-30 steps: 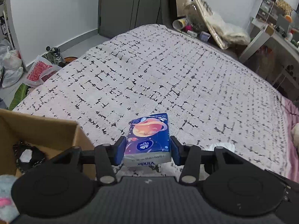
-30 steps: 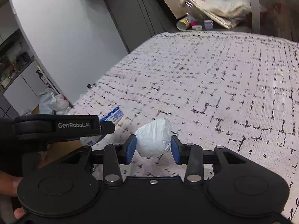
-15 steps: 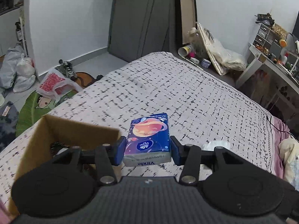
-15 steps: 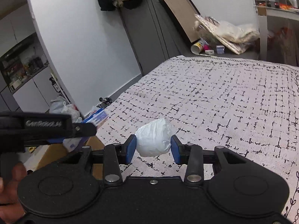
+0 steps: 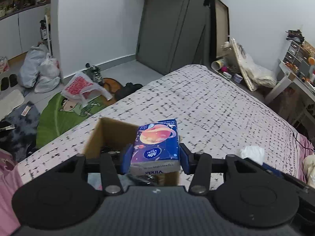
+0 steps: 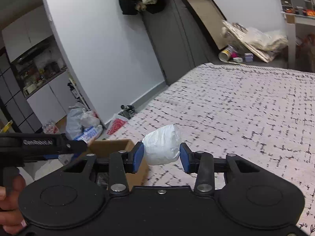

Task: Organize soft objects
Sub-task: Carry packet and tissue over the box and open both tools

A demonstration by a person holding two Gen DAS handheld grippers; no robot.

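Note:
My left gripper (image 5: 155,157) is shut on a blue tissue pack (image 5: 156,147) printed with an orange planet, held in the air over the right part of an open cardboard box (image 5: 110,133) on the bed. My right gripper (image 6: 161,155) is shut on a white wrapped bundle (image 6: 161,144), lifted above the bed to the right of the same box (image 6: 116,147). The left gripper's black body (image 6: 39,147) shows at the left of the right wrist view, with a hand (image 6: 9,196) on its grip. The white bundle (image 5: 252,153) also shows at the right of the left wrist view.
The bed (image 5: 216,102) has a white cover with black dashes. Dark items lie inside the box. Bags (image 5: 39,70), a green mat (image 5: 59,116) and shoes lie on the floor at left. A grey door (image 5: 173,29) and a cluttered desk (image 5: 295,74) stand beyond.
Both grippers have risen with their loads. The left one moved over the cardboard box, which now lies below the tissue pack. More of the floor and door shows.

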